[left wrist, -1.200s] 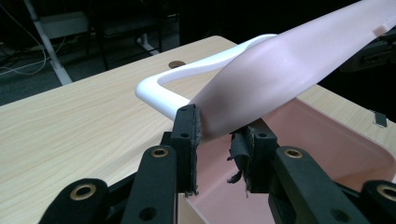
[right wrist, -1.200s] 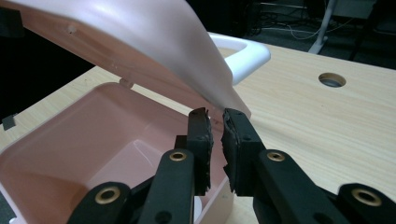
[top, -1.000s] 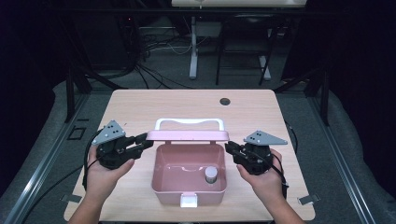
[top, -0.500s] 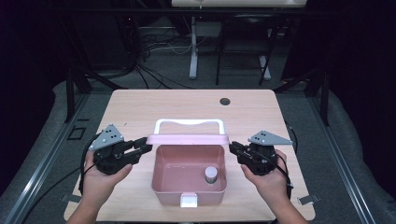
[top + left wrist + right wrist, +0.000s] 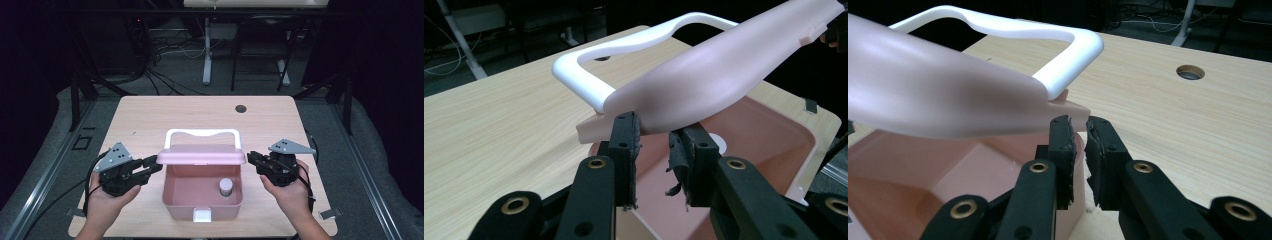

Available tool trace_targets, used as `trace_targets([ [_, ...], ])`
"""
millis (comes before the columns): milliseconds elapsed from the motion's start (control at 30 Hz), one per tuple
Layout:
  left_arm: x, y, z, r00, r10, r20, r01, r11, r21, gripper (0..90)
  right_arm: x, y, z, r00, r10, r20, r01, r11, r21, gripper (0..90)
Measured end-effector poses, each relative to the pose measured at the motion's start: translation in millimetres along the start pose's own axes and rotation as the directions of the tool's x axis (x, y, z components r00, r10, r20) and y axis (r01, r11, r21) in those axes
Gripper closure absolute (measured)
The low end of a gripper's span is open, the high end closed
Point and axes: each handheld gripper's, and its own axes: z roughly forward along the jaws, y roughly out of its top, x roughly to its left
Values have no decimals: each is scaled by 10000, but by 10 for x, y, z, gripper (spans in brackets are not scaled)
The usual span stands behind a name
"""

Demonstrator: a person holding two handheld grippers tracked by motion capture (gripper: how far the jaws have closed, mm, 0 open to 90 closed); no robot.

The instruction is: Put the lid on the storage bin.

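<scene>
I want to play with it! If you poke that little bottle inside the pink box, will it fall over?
Probably, but not far. The little bottle stands upright and looks taller than it is wide, so a poke could tip it. It looks round, so it might roll once down. The walls of the pink box should stop it. The lid hangs half shut above it.
</scene>
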Motion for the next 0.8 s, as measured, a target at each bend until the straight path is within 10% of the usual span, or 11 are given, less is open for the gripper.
trace_targets([
  [800,-78,-175,-42,9998,146,125,-149,9996,242,713,-27,-36,18,10000,94,-2,-94,9999,80,809],
])
